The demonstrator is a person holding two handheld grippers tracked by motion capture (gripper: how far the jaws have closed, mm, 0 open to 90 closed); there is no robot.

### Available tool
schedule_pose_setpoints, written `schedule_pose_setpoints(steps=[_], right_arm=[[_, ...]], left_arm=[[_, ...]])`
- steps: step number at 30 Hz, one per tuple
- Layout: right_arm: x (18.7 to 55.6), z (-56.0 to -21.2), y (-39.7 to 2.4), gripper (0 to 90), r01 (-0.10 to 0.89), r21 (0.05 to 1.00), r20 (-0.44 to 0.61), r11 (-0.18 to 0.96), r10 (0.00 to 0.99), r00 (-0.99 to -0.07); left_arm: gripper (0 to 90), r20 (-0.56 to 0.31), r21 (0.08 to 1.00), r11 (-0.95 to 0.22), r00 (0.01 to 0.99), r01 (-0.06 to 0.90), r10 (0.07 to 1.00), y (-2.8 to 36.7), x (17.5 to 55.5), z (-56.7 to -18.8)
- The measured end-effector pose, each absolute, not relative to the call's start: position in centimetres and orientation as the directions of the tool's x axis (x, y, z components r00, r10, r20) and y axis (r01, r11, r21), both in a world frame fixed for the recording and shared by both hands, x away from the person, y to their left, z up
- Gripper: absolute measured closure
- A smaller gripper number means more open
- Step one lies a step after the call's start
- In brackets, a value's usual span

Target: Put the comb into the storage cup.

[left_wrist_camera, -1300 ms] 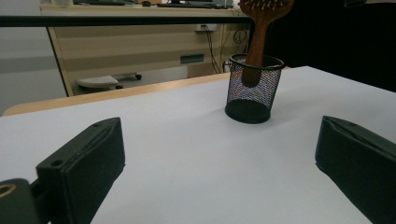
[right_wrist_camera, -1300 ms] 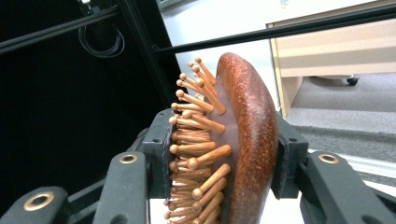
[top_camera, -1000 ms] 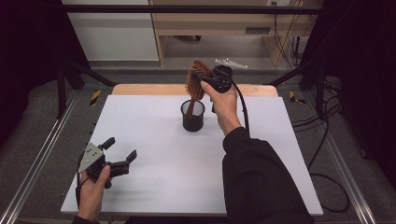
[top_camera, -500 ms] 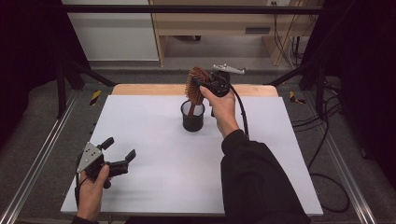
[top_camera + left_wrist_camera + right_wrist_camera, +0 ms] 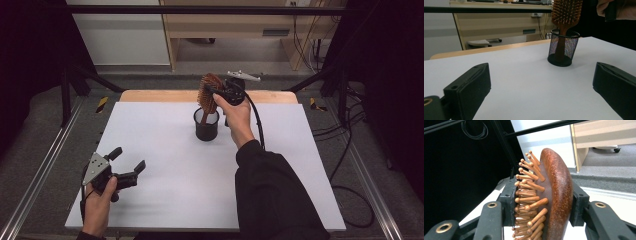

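Right gripper (image 5: 214,92) is clamped on the brush (image 5: 207,90): in the right gripper view one jaw presses into the bristle tips and the other sits flat against the brown wooden back of the brush (image 5: 556,195), jaws about half closed around the head. The brush stands nearly upright, head up, with its handle down inside the black mesh cup (image 5: 206,125). From the left gripper view the handle shows through the mesh of the cup (image 5: 563,47), and the bristles of the brush (image 5: 566,11) face that camera.

The right hand (image 5: 235,112) wraps the gripper body from the near side, just right of the cup. The wrist is raised, the forearm runs from the near edge toward the far middle of the table (image 5: 300,165), the sleeve is dark, and the gripper points left across the top of the cup.

Over at the near left, the left gripper (image 5: 127,162) is wide open with nothing between its jaws. It is held low over the white tabletop and aimed toward the far right, at the cup. The left hand (image 5: 100,200) grips it from below at the near edge, well apart from the cup.
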State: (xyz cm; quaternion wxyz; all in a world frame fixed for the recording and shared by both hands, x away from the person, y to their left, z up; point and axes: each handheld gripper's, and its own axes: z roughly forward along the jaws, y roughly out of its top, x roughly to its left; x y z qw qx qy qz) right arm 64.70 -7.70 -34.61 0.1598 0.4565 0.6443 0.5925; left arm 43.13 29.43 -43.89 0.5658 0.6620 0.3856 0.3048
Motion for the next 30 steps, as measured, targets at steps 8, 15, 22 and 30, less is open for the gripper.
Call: schedule_pose_setpoints(steps=[8, 15, 22, 30], right_arm=[[64.9, -34.7, -7.7, 50.9, 0.402, 0.908, 0.340, -0.122, 0.775, -0.533], [65.1, -34.9, -7.8, 50.7, 0.408, 0.903, 0.355, -0.133, 0.768, -0.534], [65.2, -35.0, -7.8, 50.7, 0.413, 0.900, 0.364, -0.140, 0.763, -0.534], [65.8, -35.4, -8.2, 49.5, 0.416, 0.895, 0.376, -0.160, 0.774, -0.510]], left_arm=[[1.7, -0.032, 0.984, -0.064, 0.517, 0.166, 0.855, 29.4, 43.1, -43.9], [1.7, -0.030, 0.984, -0.067, 0.521, 0.167, 0.853, 29.3, 43.1, -43.9], [1.8, -0.033, 0.984, -0.065, 0.520, 0.168, 0.853, 29.2, 43.1, -43.9], [1.8, -0.029, 0.983, -0.071, 0.525, 0.169, 0.851, 29.1, 43.2, -44.0]])
